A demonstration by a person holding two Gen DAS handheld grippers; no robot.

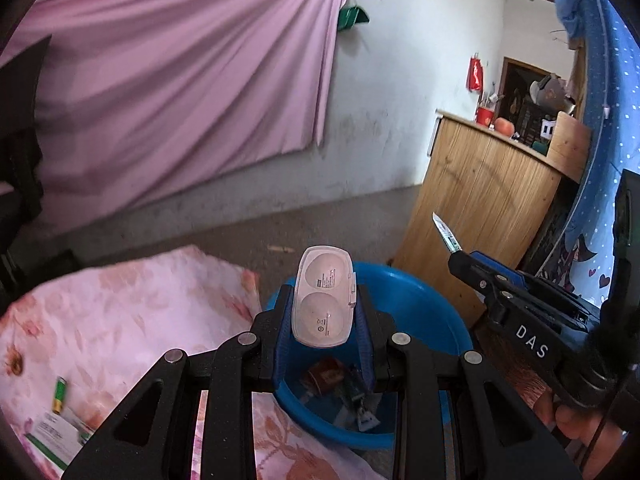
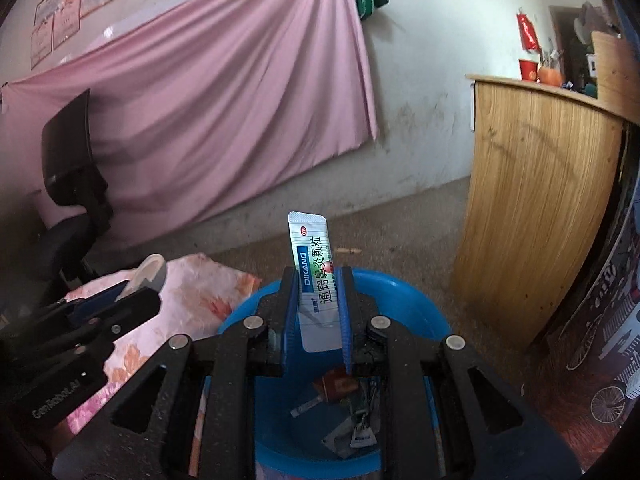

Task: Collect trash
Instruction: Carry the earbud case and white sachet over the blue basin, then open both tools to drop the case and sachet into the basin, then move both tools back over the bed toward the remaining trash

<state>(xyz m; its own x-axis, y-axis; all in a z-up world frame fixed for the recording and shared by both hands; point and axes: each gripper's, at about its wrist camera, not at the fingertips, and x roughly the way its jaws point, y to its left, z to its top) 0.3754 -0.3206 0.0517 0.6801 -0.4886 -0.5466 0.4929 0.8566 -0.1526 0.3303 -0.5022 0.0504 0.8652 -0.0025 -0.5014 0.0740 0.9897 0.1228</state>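
Left tool [image 1: 324, 312]: jaws closed around a clear plastic case [image 1: 323, 298], held upright, pointing forward. Right tool [image 2: 319, 308]: jaws clamped on a sachet [image 2: 316, 280], also upright. Both tools side by side, roughly parallel. Part of a hand [image 1: 576, 420] visible at right tool's grip.
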